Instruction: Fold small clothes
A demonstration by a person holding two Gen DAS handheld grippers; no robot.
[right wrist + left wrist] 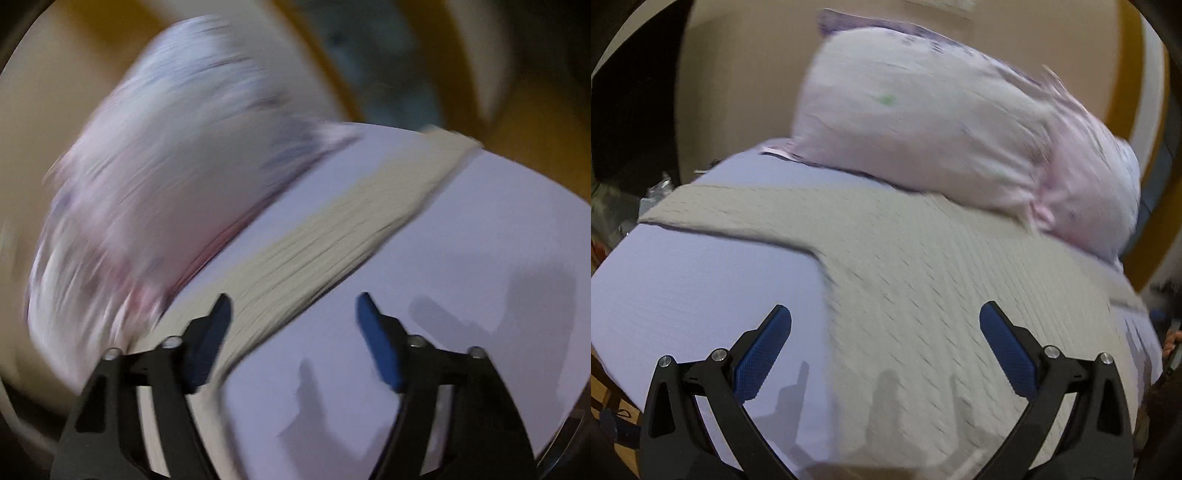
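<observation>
One beige shirt (905, 288) fills mid-frame on one bed (683, 288); one pillow (942, 125) above. Left gripper (885, 325) and right gripper (293, 314) gape apart, empty.

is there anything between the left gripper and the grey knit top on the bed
Nothing visible. The left gripper is open directly above the grey knit top, which lies flat on the lavender sheet. The pillow sits on the top's far edge, away from the fingers.

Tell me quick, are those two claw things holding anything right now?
Left gripper: open, holding nothing, above the grey garment.
Right gripper: open, holding nothing.
</observation>
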